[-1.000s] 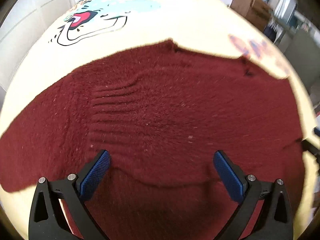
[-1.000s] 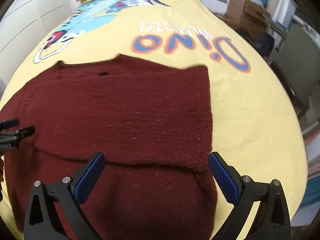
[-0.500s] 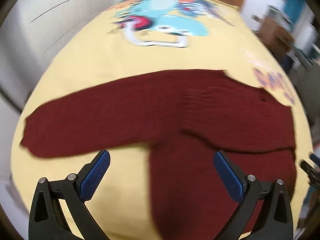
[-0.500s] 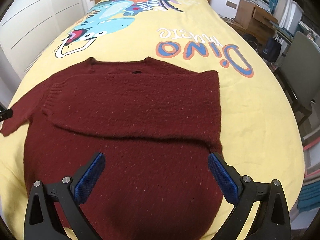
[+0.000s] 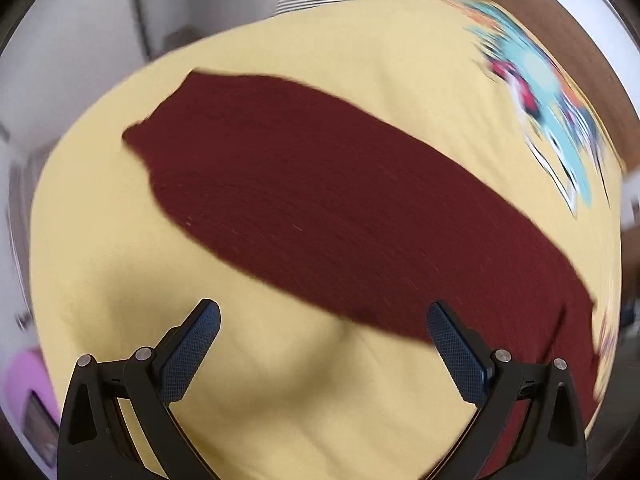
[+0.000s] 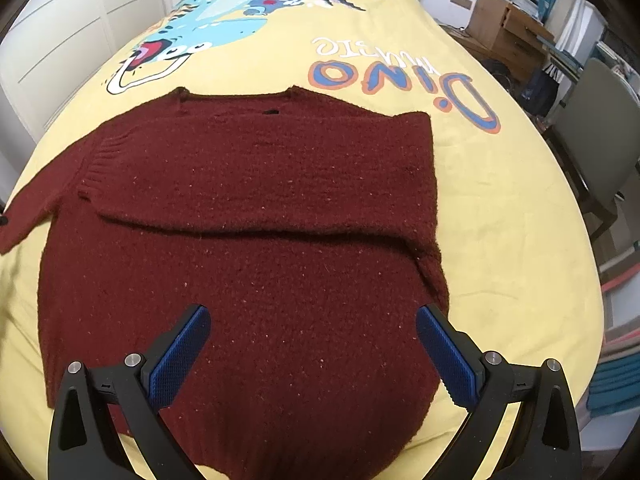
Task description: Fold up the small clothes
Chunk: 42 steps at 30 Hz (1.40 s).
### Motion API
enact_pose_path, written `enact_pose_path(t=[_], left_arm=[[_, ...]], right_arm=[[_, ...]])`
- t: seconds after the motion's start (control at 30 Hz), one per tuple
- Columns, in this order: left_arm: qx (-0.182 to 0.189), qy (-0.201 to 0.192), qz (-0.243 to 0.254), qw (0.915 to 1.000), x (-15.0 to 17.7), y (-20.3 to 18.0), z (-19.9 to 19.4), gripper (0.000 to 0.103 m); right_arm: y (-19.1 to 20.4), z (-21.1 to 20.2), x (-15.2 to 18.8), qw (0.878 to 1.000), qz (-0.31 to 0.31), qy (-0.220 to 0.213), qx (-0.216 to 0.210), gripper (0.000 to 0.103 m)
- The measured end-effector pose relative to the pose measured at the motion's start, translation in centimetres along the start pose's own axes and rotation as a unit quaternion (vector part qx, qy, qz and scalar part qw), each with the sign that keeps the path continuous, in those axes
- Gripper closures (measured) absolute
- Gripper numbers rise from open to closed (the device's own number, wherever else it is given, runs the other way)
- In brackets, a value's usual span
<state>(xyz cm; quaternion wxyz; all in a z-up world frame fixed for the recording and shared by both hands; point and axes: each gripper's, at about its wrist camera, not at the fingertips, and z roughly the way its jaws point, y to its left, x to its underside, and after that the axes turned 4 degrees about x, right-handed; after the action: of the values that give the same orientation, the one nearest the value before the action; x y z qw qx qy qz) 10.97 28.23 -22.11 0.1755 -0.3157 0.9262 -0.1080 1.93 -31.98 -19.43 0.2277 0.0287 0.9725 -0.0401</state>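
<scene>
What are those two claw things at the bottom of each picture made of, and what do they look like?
Both look alike. The left gripper and the right gripper each have two black, angular plastic-looking arms with triangular cut-outs, joined by silver round-headed bolts. Each finger ends in a blue pad with a fine dimpled texture. No cables, markings or sleeves show.

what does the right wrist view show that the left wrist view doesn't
Only the right wrist view shows the whole sweater with one sleeve folded across its chest, the "Dino" lettering, cardboard boxes and a chair. Only the left wrist view shows, blurred, the unfolded sleeve stretched out close up, plus something pink at the edge. Both show the yellow bedspread, its dinosaur print, and open, empty grippers.
</scene>
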Motion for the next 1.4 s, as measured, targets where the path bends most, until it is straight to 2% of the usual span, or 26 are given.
enact_pose_path(t=[0.2,0.27,0.33,0.37,0.4,0.47,0.5,0.53,0.57,0.6,0.67,0.8,1.0,1.2,1.3,1.4], left_arm=[[0.007,0.024,-0.083,0.9963,-2.6,3.5,3.2,0.002],[0.011,0.021,-0.091,0.9956,-3.2,4.5,3.2,0.002],[0.007,0.020,-0.076,0.9969,-3.5,4.5,3.4,0.002],[0.006,0.019,-0.067,0.9975,-3.8,4.3,3.5,0.006],[0.006,0.018,-0.057,0.9982,-4.1,4.2,3.5,0.013],[-0.003,0.018,-0.037,0.9991,-5.0,3.8,3.6,0.046],[0.000,0.018,-0.032,0.9993,-5.4,3.9,3.4,0.055],[0.015,0.021,-0.030,0.9992,-5.7,3.9,3.1,0.075],[0.034,0.029,-0.030,0.9985,-6.0,4.0,3.0,0.088],[0.048,0.036,-0.031,0.9977,-6.3,4.0,2.9,0.088],[0.043,0.034,-0.018,0.9984,-6.5,3.7,2.3,0.089],[0.040,0.023,0.041,0.9981,-5.9,1.3,0.4,0.089],[0.098,0.040,0.100,0.9894,-3.3,-3.5,-2.8,0.090],[0.149,0.040,0.184,0.9707,0.3,-11.9,-6.1,0.090],[0.187,0.050,0.232,0.9533,2.3,-17.4,-7.7,0.090],[0.202,0.059,0.274,0.9383,4.2,-22.4,-7.8,0.091]], right_arm=[[-0.3,0.2,0.1,1.000,0.008,0.006,0.002,0.001],[-0.4,0.2,0.3,1.000,0.009,0.009,0.005,0.001],[-0.4,0.3,0.4,1.000,0.008,0.011,0.008,0.001],[-0.5,0.4,0.5,1.000,0.009,0.013,0.010,0.001],[-0.6,0.6,0.6,1.000,0.010,0.015,0.012,0.001],[-0.9,0.8,0.7,1.000,0.014,0.017,0.014,0.001],[-1.0,0.8,0.8,1.000,0.017,0.018,0.015,0.001],[-1.1,0.9,0.9,1.000,0.018,0.018,0.016,0.001],[-1.3,1.1,0.9,0.999,0.019,0.018,0.018,0.001],[-1.4,1.2,1.0,0.999,0.020,0.019,0.021,0.001],[-1.6,1.5,1.0,0.999,0.022,0.022,0.025,0.001],[-2.0,1.6,1.0,0.999,0.028,0.022,0.022,0.001],[-2.3,1.6,0.6,0.999,0.023,0.017,0.028,0.001],[-3.0,0.9,-0.5,0.999,0.026,0.003,0.028,0.001],[-3.3,0.4,-1.5,0.999,0.019,-0.008,0.032,0.001],[-3.8,-0.3,-2.9,0.999,0.012,-0.018,0.038,0.001]])
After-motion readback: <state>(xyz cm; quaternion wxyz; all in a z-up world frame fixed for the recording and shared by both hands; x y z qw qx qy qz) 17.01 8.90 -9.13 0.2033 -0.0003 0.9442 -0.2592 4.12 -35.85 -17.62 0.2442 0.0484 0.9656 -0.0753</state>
